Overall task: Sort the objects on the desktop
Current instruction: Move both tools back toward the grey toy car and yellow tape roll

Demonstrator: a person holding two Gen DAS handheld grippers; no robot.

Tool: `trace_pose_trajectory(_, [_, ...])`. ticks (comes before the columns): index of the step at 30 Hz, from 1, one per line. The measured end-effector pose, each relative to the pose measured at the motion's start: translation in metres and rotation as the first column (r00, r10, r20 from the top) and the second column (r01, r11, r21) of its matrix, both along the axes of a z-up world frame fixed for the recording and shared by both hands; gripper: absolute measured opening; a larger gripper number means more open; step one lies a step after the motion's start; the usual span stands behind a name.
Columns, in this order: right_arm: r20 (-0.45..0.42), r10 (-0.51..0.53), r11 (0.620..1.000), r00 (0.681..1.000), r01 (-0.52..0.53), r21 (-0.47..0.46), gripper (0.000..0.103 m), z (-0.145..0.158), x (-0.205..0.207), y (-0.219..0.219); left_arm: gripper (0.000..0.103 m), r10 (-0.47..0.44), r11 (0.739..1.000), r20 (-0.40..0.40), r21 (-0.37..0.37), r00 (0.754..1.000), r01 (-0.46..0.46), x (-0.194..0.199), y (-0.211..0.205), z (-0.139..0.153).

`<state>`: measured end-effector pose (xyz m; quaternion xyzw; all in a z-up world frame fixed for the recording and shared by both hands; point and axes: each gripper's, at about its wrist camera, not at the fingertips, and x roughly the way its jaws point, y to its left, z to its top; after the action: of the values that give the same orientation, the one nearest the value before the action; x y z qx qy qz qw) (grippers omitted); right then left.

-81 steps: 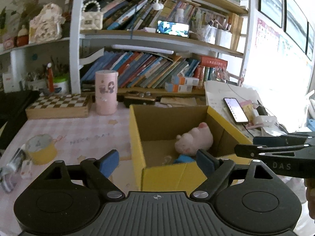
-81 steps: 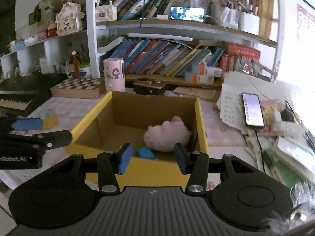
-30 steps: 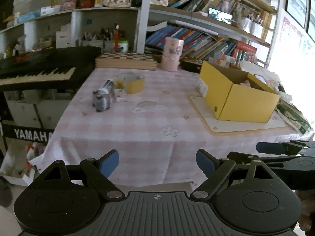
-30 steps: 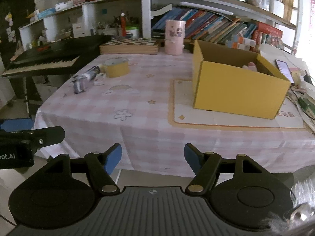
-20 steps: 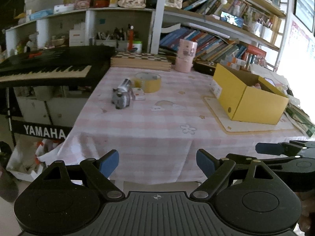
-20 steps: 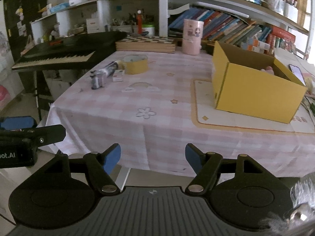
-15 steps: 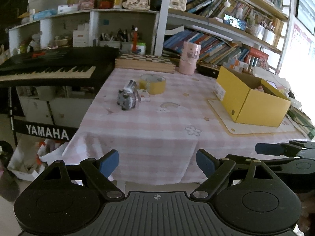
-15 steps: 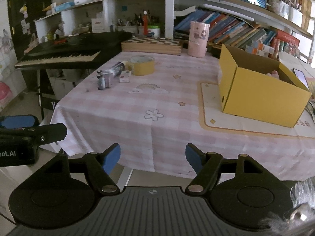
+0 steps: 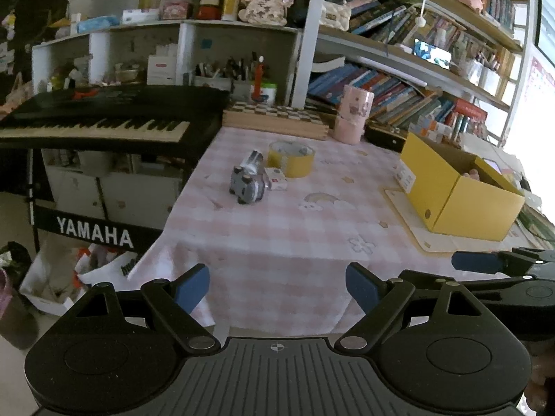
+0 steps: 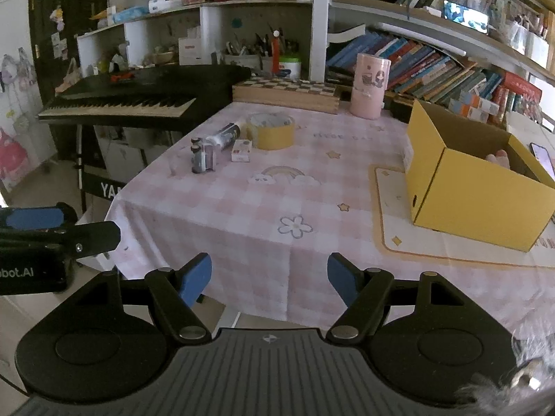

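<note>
The left gripper (image 9: 277,286) is spread wide with nothing between its blue pads, held off the near edge of the table (image 9: 298,239); the right gripper (image 10: 269,277) is likewise released and empty. Each sees the other's fingers at its frame edge. Past them, near the table's far left side, a small grey toy (image 9: 247,187) lies with its long axis running away from the cameras, just beside a white tube (image 10: 223,136), a little white box (image 10: 241,150) and a roll of yellow tape (image 10: 272,131) lying flat. Well apart to the right, a yellow cardboard box (image 10: 475,187) stands open on a beige mat, a pink plush toy (image 10: 499,158) showing inside. The pink checked tablecloth (image 10: 277,201) hangs over the near edge. Behind: a chessboard box (image 10: 286,92), a pink cylinder (image 10: 368,85), a Yamaha keyboard (image 9: 104,118) and crowded bookshelves (image 10: 433,55).
</note>
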<state>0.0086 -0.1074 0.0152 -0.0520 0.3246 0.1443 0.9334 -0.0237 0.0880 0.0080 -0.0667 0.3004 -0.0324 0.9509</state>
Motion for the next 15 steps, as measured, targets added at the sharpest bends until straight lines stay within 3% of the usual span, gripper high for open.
trace_pose_trajectory(15, [0.002, 0.042, 0.999, 0.999, -0.042, -0.026, 0.073, -0.001, 0.028, 0.008, 0.088, 0.042, 0.999, 0.004, -0.013, 0.999, -0.042, 0.025, 0.003, -0.003])
